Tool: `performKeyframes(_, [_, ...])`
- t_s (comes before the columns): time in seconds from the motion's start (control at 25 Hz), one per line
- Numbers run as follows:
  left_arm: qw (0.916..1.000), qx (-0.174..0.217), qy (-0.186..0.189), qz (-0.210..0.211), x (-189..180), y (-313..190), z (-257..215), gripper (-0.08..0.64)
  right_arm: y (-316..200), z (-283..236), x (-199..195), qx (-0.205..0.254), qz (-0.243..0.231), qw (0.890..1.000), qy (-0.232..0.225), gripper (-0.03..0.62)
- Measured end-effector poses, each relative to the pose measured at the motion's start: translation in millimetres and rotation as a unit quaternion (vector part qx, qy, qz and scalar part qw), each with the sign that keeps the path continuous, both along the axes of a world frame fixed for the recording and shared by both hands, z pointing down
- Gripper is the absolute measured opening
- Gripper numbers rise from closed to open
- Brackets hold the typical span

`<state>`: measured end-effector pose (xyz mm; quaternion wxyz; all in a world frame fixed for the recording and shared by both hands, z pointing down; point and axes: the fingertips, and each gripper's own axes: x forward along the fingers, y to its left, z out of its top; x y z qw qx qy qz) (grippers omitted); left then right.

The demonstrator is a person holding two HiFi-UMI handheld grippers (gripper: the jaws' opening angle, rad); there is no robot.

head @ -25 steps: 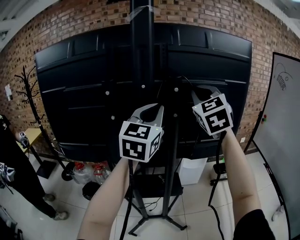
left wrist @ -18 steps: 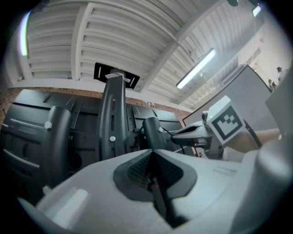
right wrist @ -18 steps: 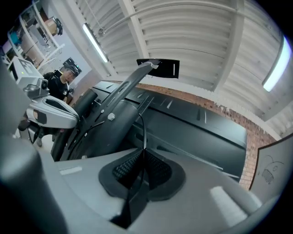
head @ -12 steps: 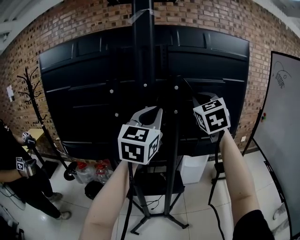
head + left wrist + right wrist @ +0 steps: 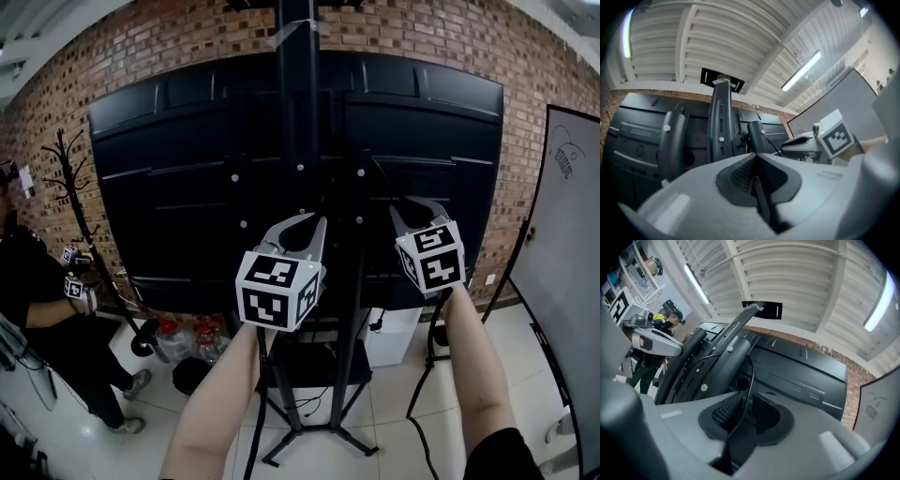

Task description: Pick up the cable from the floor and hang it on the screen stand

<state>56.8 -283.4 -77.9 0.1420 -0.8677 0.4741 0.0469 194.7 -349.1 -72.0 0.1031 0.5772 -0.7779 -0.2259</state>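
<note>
The thin black cable (image 5: 751, 380) runs down from the screen stand's bracket (image 5: 723, 352) and passes between the jaws of my right gripper (image 5: 747, 398). Those jaws are opening, and the pads stand apart on either side of the cable without pressing it. In the head view the right gripper (image 5: 417, 208) is held up against the back of the big black screen (image 5: 187, 187), right of the stand's column (image 5: 298, 112). Below it the cable (image 5: 417, 389) hangs to the floor. My left gripper (image 5: 298, 230) is raised just left of the column, jaws shut (image 5: 755, 161); nothing shows between them.
A person in black (image 5: 42, 309) stands at the far left beside a coat rack (image 5: 70, 197). A whiteboard (image 5: 562, 281) leans at the right. Bottles (image 5: 187, 337) and a white box (image 5: 389, 337) sit on the tiled floor by the stand's legs (image 5: 319, 431).
My right gripper has dropped slightly and its jaws have parted around the cable. The person at the left has stepped further into view. The left gripper has barely moved.
</note>
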Motion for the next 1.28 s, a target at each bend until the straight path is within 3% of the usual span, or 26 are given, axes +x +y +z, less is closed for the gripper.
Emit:
performKeyframes(0.16, [1.0,0.007,0.001,0.002,-3,9,2,0.005,11,1,4,0.008,0.0,1.0,-0.015,0.101])
performKeyframes(0.32, [0.9984,0.054,-0.015,0.006,-4,36,7,0.005,37,1,1,0.023,-0.012,0.999,-0.035,0.109])
performKeyframes(0.44, [0.9977,0.064,-0.016,0.014,-6,53,15,0.005,56,8,-7,0.034,-0.029,0.998,-0.052,0.107])
performKeyframes(0.56, [0.9982,0.056,-0.001,0.022,-10,61,24,0.005,68,21,-14,0.039,-0.035,0.997,-0.061,0.047])
performKeyframes(0.84, [0.997,0.057,0.023,0.047,-21,80,61,0.005,87,69,-35,0.042,-0.061,0.994,-0.08,0.018])
performKeyframes(1.28, [0.9983,-0.009,0.056,-0.006,-67,114,150,0.005,130,141,-100,0.031,-0.156,0.982,-0.1,0.009])
